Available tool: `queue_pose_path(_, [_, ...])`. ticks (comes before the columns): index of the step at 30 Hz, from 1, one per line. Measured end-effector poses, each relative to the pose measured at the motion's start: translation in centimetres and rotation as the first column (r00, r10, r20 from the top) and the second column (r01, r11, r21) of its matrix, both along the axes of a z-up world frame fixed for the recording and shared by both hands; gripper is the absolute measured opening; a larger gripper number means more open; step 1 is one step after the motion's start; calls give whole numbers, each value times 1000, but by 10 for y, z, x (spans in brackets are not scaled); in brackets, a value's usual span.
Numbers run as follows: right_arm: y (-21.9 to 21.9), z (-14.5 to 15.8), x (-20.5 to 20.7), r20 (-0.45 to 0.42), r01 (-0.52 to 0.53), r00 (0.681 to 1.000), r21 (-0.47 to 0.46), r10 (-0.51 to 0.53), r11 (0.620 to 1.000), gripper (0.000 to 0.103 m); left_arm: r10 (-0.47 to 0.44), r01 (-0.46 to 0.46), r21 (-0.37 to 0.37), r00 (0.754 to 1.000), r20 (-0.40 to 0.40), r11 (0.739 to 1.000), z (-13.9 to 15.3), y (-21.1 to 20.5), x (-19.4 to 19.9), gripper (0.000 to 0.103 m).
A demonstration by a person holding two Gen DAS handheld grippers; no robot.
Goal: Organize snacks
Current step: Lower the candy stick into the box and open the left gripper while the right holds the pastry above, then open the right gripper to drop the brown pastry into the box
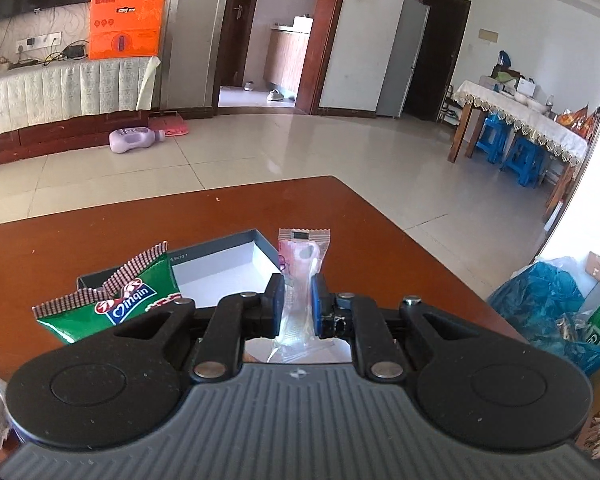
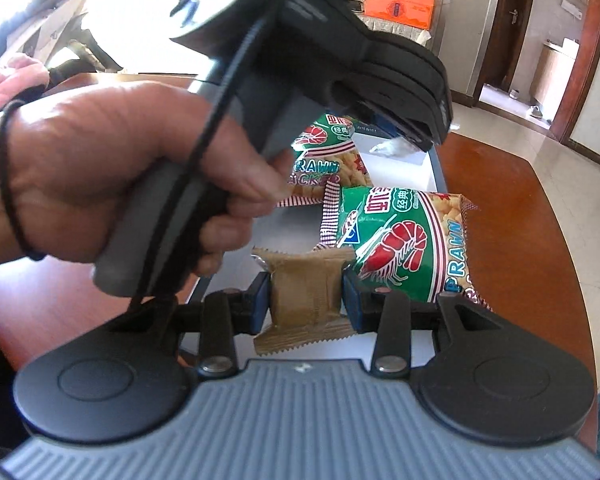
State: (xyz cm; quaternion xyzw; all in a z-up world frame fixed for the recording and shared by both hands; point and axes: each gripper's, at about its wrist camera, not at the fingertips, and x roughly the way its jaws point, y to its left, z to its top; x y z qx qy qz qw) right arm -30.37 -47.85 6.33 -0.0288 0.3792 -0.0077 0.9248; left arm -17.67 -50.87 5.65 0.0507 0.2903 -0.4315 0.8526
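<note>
My left gripper (image 1: 297, 300) is shut on a clear and pink snack packet (image 1: 300, 268), held upright over the grey box (image 1: 228, 242) with a white inside. A green prawn cracker bag (image 1: 116, 300) lies in the box at the left. My right gripper (image 2: 305, 300) is shut on a brown wrapped snack (image 2: 304, 288) over the same box (image 2: 434, 160). Two green prawn cracker bags lie in the box, one near (image 2: 404, 240) and one farther back (image 2: 328, 148). The left gripper's body (image 2: 340, 60) and the hand holding it fill the upper left of the right wrist view.
The box sits on a brown wooden table (image 1: 340, 208). A blue plastic bag (image 1: 548, 300) lies past the table's right edge. A purple bottle (image 1: 134, 140) lies on the tiled floor. A dining table with blue stools (image 1: 520, 120) stands far right.
</note>
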Motion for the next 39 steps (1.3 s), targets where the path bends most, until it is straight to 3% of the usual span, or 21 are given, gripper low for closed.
queue_pose_path(9, [2,-1,1,-4,-3,1000,-25,3,1000,41,12,-13,32,1000,18,999,-11,-12,-3,15])
queue_pose_path(27, [7,-4,0,-3,8,1000,-42,-8,999,41,27,-27,42,1000,2,999,-6,-12,-4,15])
queue_pose_path(33, [7,-4,0,-4,9,1000,-47,-9,999,41,38,-38,45,999,3,998,-4,-12,-1,29])
queue_pose_path(39, [8,-3,1,-6,10,1000,-53,-11,999,41,47,-48,50,999,17,998,-7,-13,-5,53])
